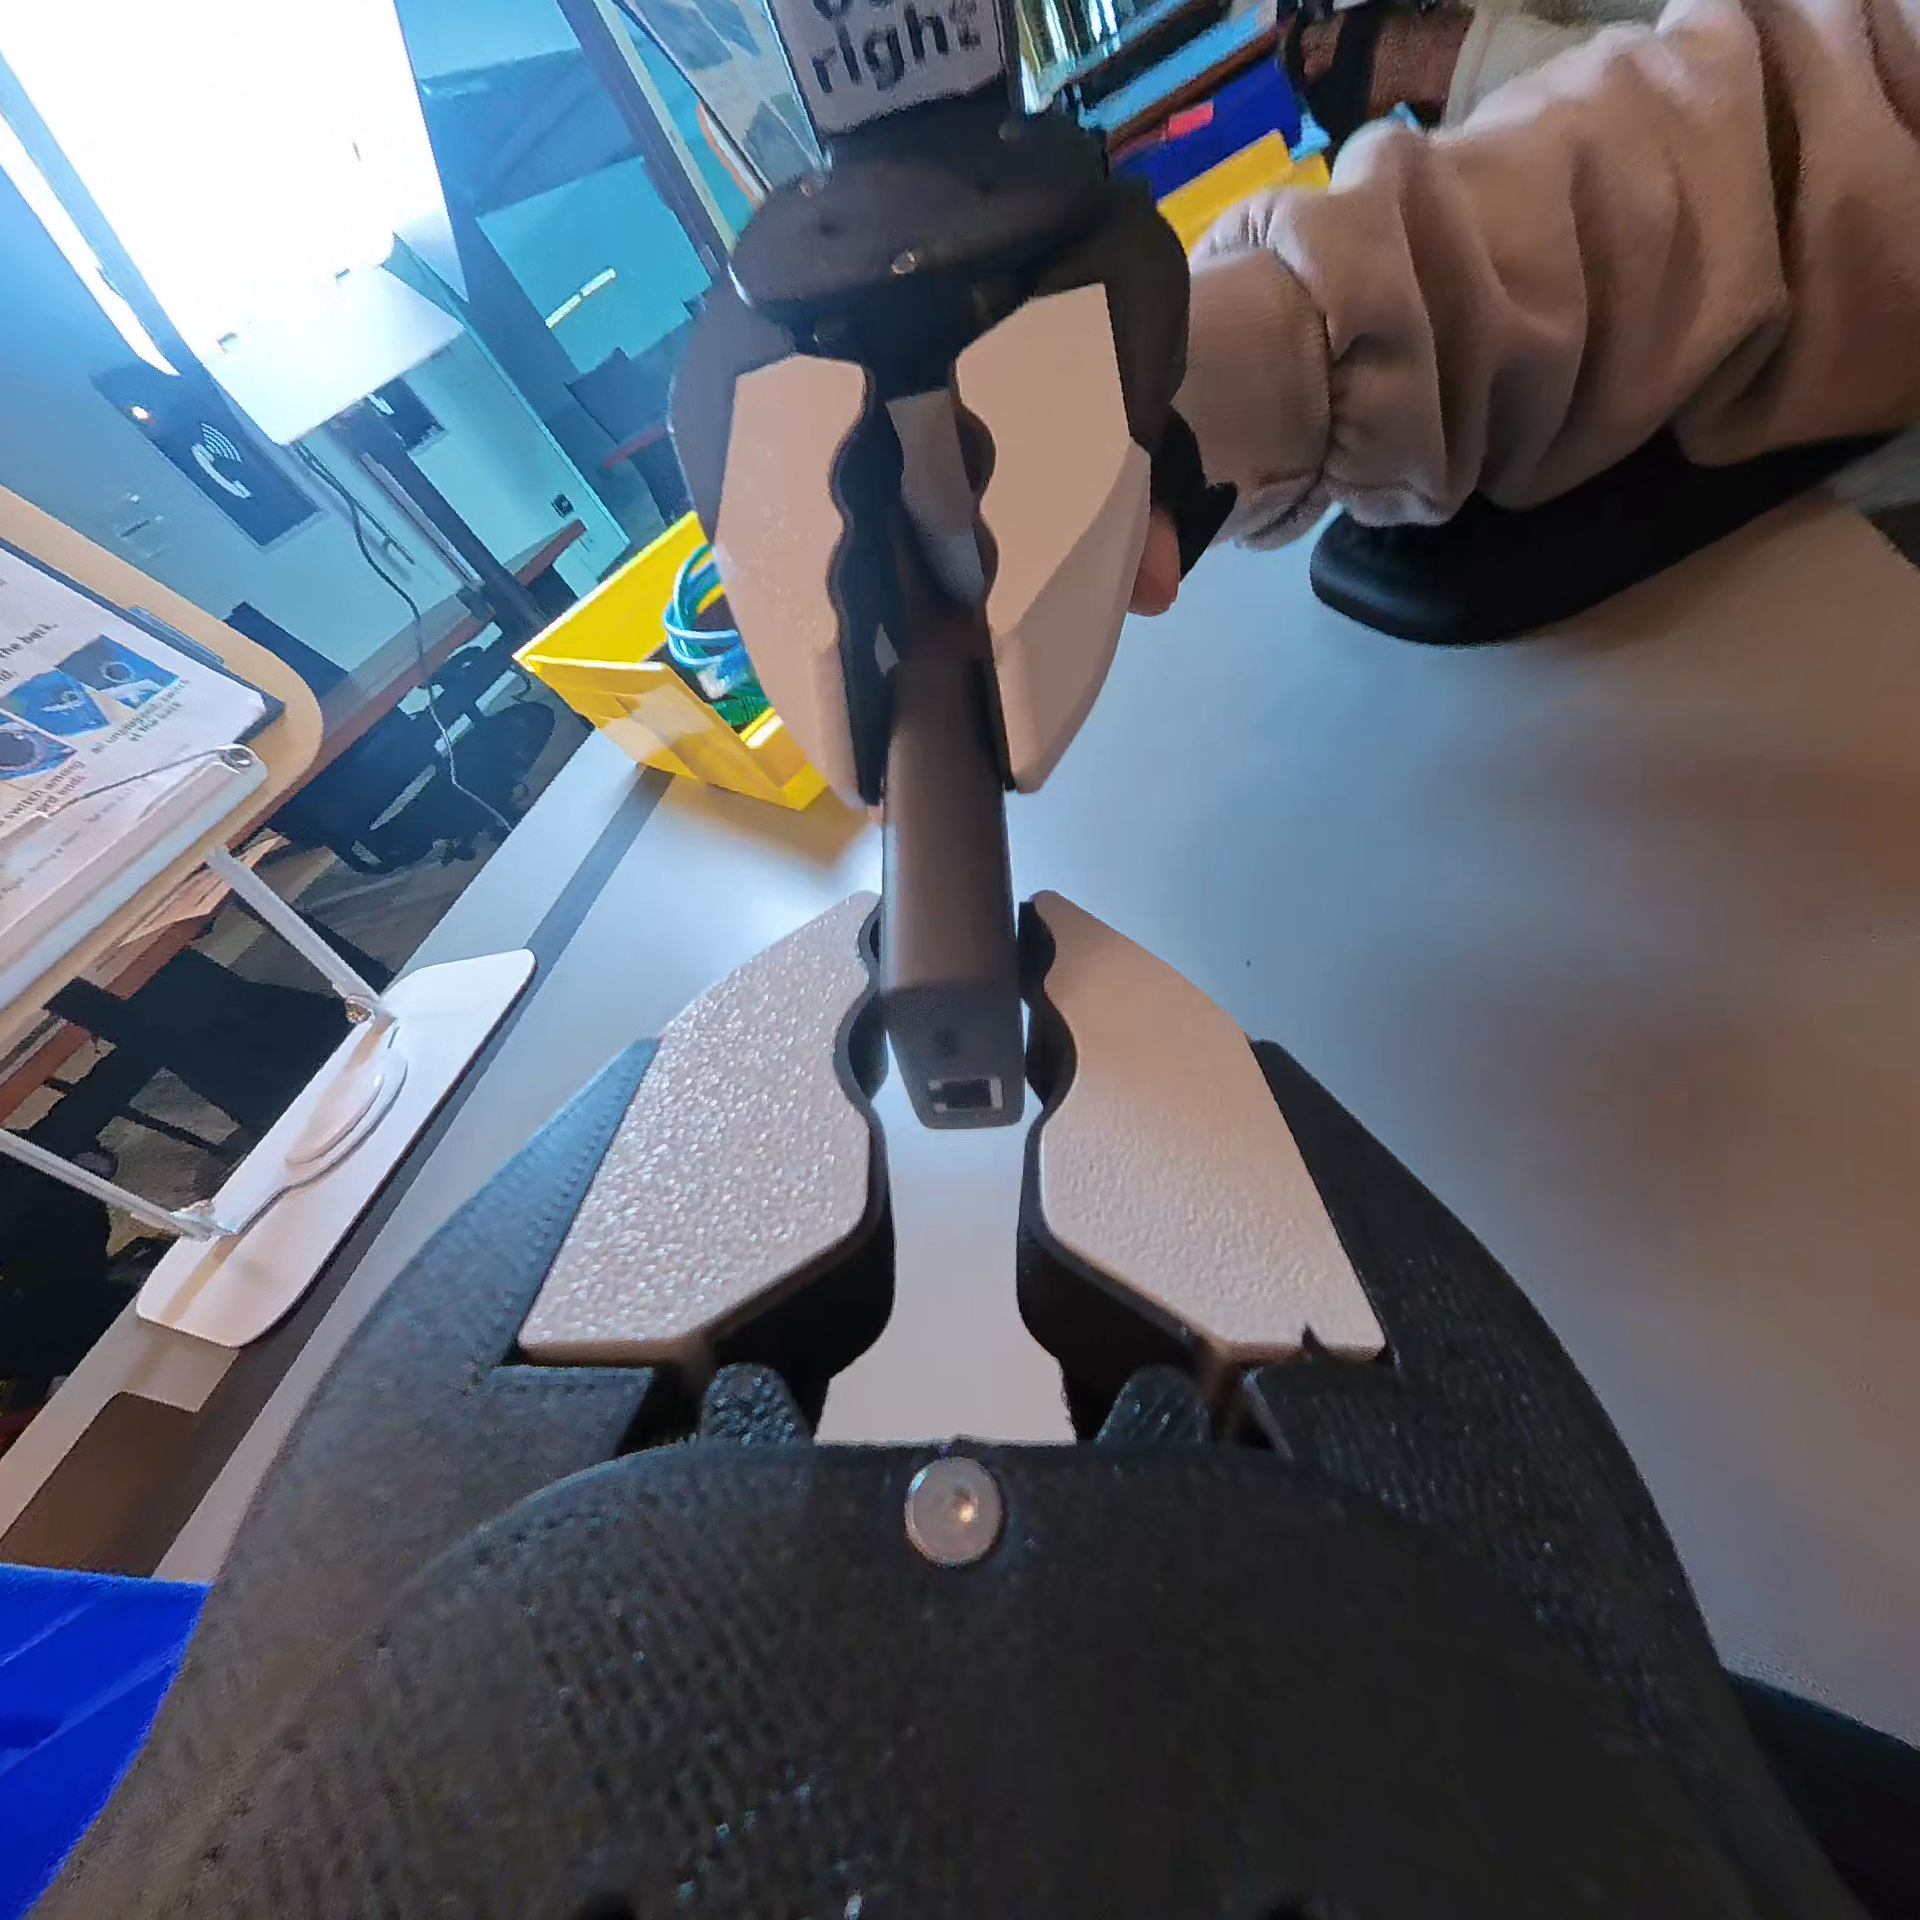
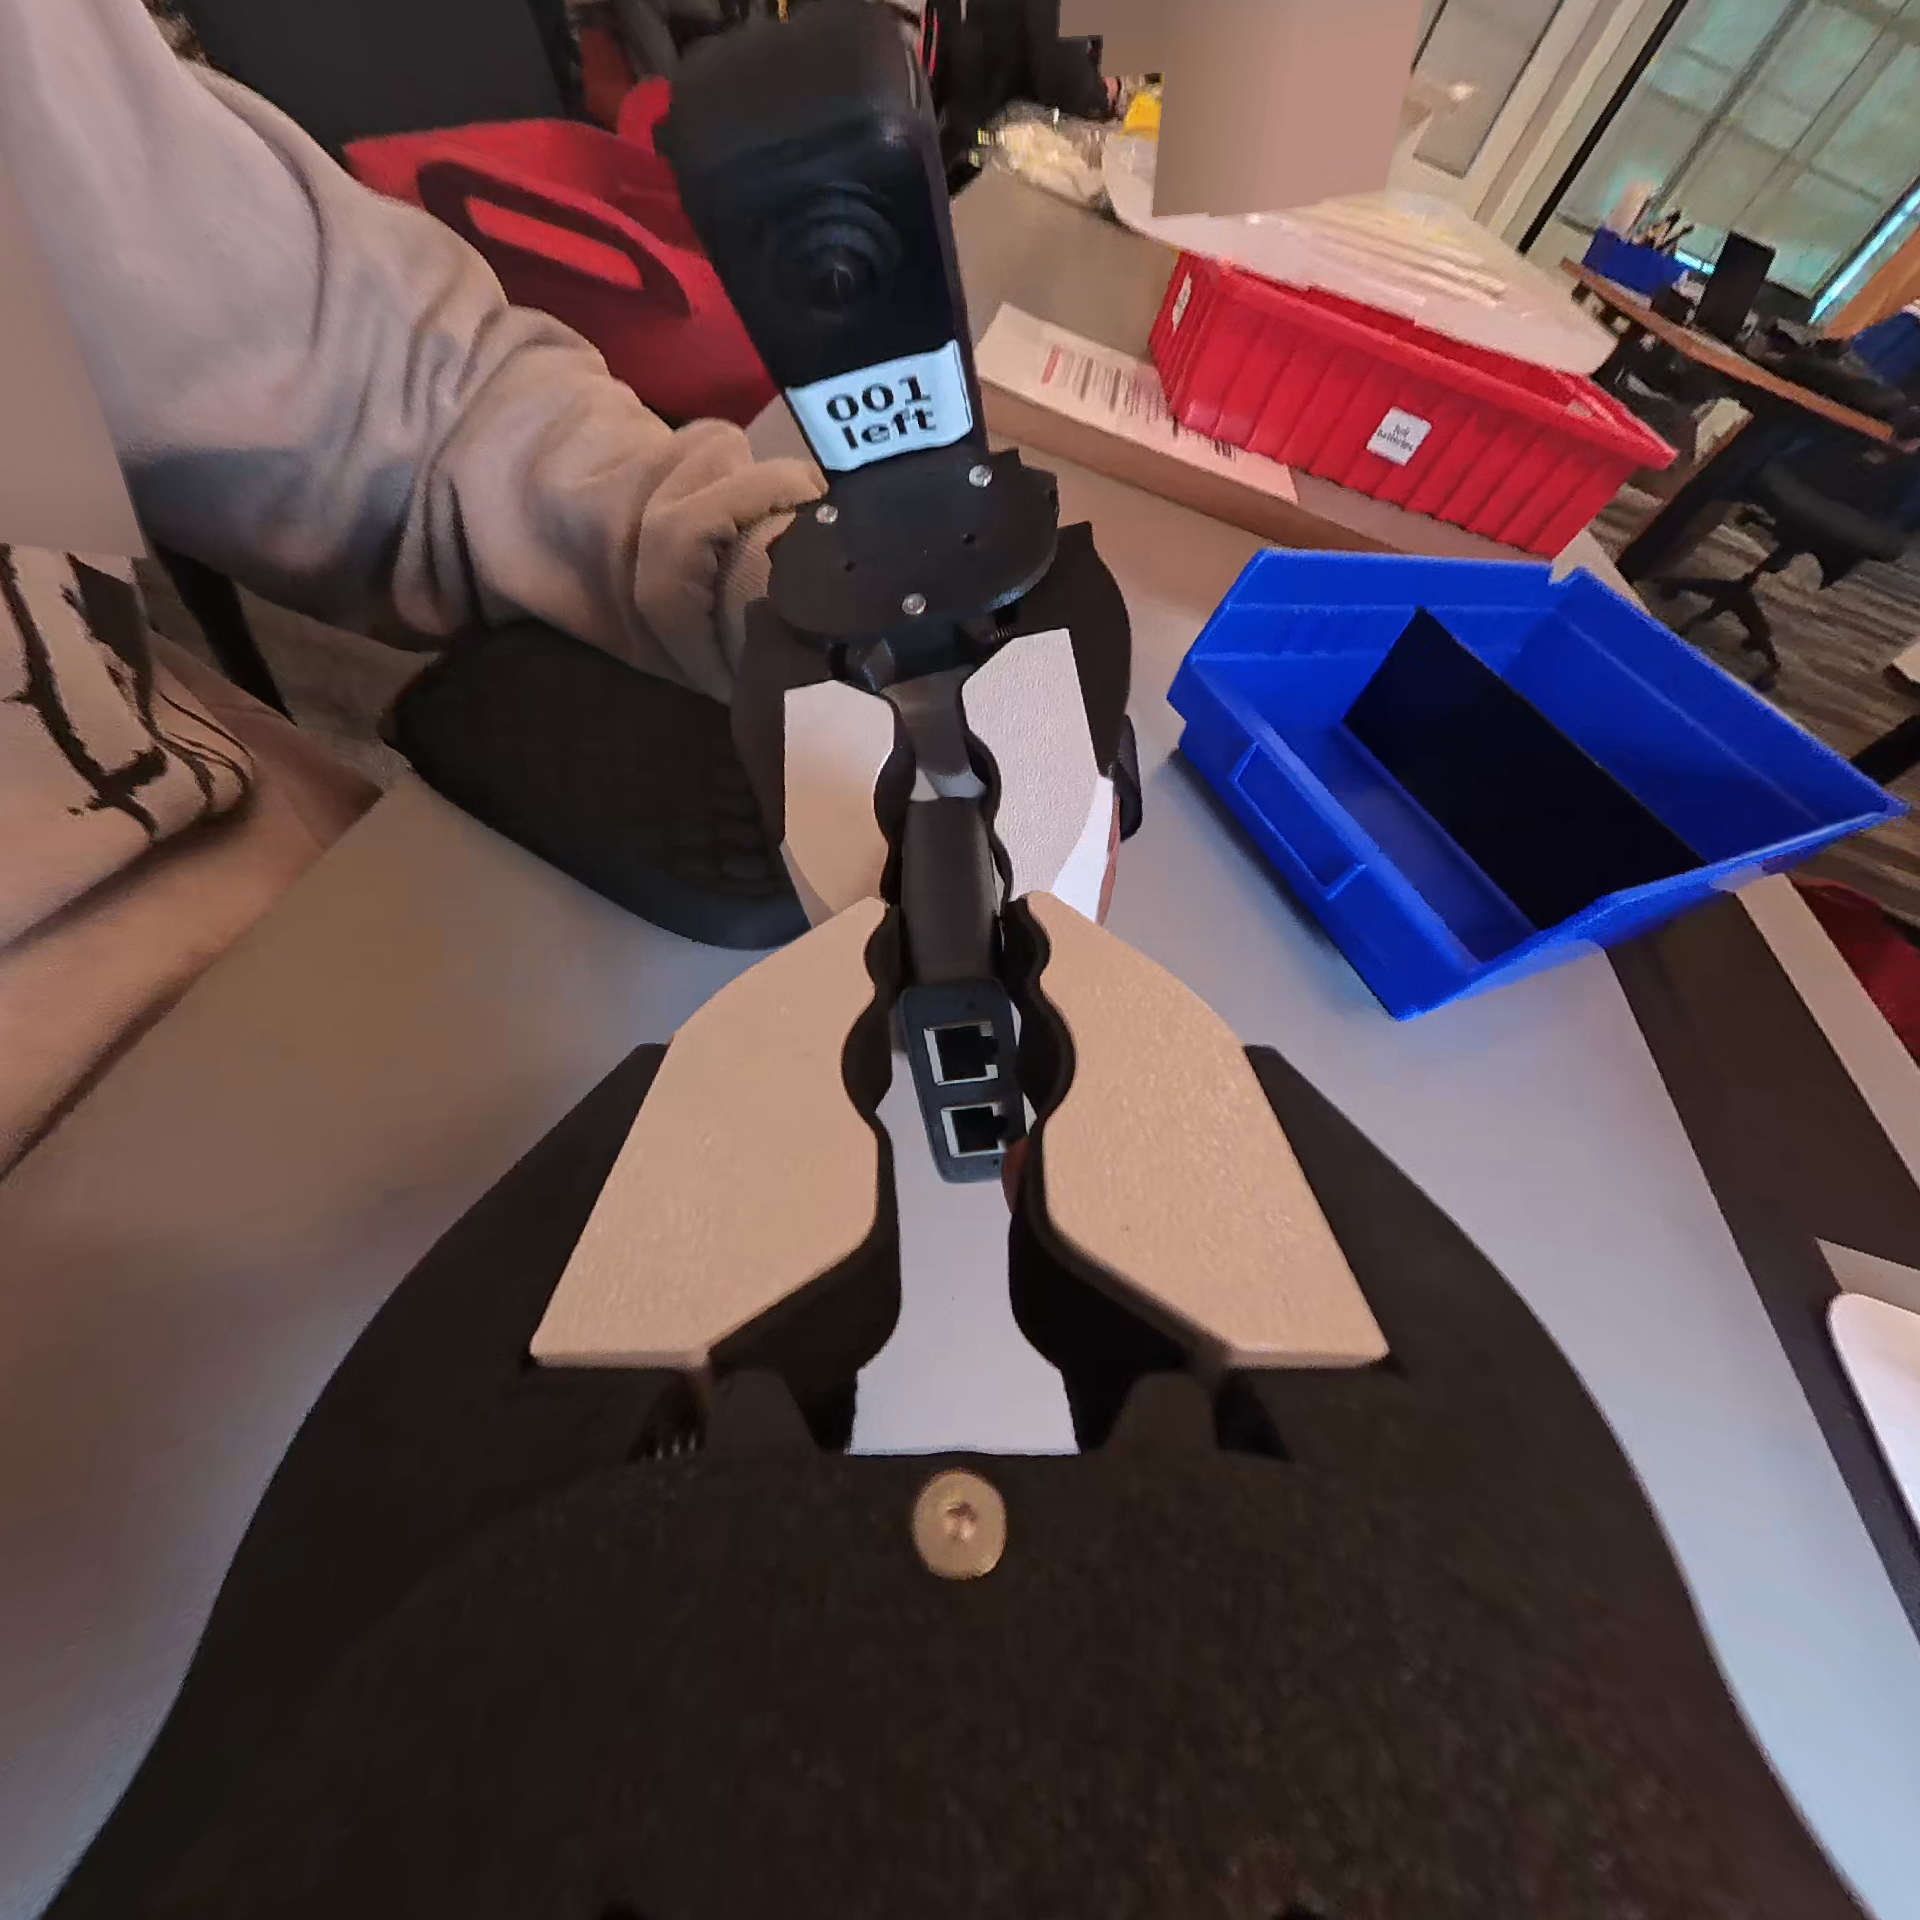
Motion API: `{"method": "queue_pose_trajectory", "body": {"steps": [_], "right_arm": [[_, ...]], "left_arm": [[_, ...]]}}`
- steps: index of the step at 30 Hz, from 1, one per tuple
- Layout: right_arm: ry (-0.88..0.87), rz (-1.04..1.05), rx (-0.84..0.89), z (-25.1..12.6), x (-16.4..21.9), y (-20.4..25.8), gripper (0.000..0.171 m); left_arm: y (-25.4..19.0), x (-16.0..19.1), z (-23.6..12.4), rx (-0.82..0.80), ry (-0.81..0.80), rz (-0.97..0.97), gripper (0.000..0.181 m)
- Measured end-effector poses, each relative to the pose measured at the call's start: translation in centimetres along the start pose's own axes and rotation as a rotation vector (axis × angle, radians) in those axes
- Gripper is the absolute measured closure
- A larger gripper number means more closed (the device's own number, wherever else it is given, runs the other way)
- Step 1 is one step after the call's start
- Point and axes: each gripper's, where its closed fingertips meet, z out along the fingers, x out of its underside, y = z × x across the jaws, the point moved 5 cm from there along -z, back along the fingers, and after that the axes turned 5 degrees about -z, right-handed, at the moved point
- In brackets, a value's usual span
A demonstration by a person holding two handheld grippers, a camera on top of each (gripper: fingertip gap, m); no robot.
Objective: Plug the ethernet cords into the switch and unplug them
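Switch [image 2: 961, 1049], black bar, held mid-frame above grey table [image 2: 1351, 1195]: left gripper [image 1: 951, 1039] clamps its one-port end, right gripper [image 2: 956, 1049] clamps the two-port end. White labels on both camera housings. Blue bin [image 2: 1507, 779] right of centre, yellow bin [image 1: 665, 707] left of centre; open tabletop between.

Looks like an open office. Grey desk [image 2: 1455, 1195] holding blue [image 2: 1538, 790] and red parts bins [image 2: 1382, 416]. More workstations by big windows [image 2: 1714, 135] beyond it.
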Motion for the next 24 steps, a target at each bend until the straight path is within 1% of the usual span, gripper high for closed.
{"method": "queue_pose_trajectory", "body": {"steps": [2, 4, 6, 8, 10, 13, 17, 22, 24], "right_arm": [[-0.041, 0.019, -0.002, -0.6, -0.4, -0.2, 0.152], [-0.027, 0.016, 0.003, -0.6, -0.2, -0.3, 0.152], [0.022, 0.004, 0.024, -0.5, 0.3, -0.4, 0.152], [0.122, -0.042, 0.065, -0.5, 1.1, -0.7, 0.152], [0.243, -0.088, 0.081, -0.5, 1.8, -0.6, 0.148], [0.352, -0.154, 0.088, 0.4, 2.6, -0.2, 0.145], [0.435, -0.25, 0.11, 1.9, 3.5, 0.2, 0.151], [0.486, -0.266, 0.106, 2.1, 3.6, 0.2, 0.151], [0.504, -0.256, 0.109, 1.7, 3.7, -0.1, 0.151]], "left_arm": [[0.2, -0.5, -0.3, -0.009, -0.028, -0.022, 0.16], [0.4, -0.4, -0.4, -0.014, -0.005, -0.021, 0.16], [0.6, 0.0, -0.4, -0.027, 0.033, -0.02, 0.16], [0.8, 0.6, -0.1, -0.036, 0.083, -0.032, 0.16], [0.6, 1.2, 0.1, -0.052, 0.14, 0.024, 0.16], [0.2, 1.9, 0.5, -0.062, 0.214, 0.104, 0.16], [0.3, 2.5, 0.5, -0.072, 0.269, 0.143, 0.16], [0.3, 2.7, 0.6, -0.052, 0.262, 0.122, 0.16], [0.7, 2.9, 0.5, -0.081, 0.252, 0.109, 0.16]]}}
